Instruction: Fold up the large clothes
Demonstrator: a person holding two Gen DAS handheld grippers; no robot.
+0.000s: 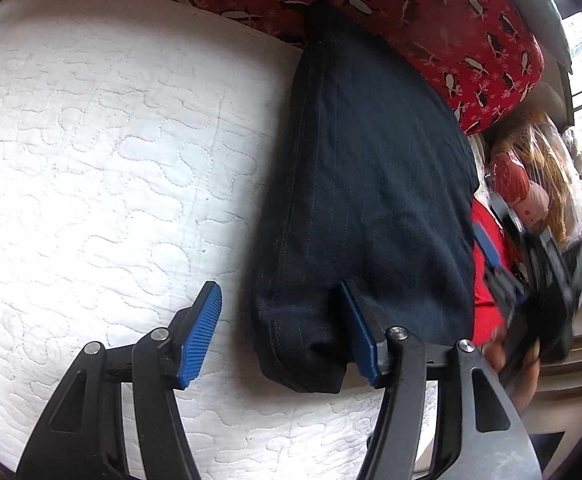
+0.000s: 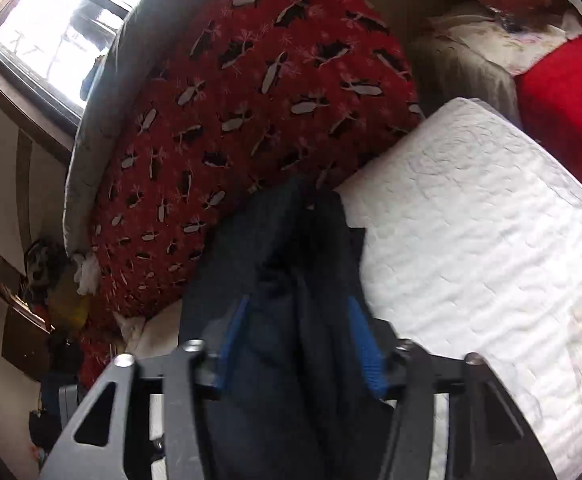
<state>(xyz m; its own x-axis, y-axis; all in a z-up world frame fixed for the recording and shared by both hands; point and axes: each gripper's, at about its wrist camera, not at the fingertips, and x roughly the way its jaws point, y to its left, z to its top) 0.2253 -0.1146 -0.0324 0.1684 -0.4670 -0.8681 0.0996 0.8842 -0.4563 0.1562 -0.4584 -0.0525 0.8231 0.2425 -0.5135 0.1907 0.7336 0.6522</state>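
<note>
Garment: dark navy pinstriped trousers (image 1: 363, 184) lay folded lengthwise on the white quilted bed (image 1: 91, 140), far end against the red penguin-print cushion (image 1: 431, 20).
Left gripper (image 1: 281, 334): jaws apart, nothing clamped; trouser end just beside its right pad.
Right gripper (image 2: 297, 344): blurred; dark cloth lay between its blue pads, grip unclear.
Writing: none legible.
</note>
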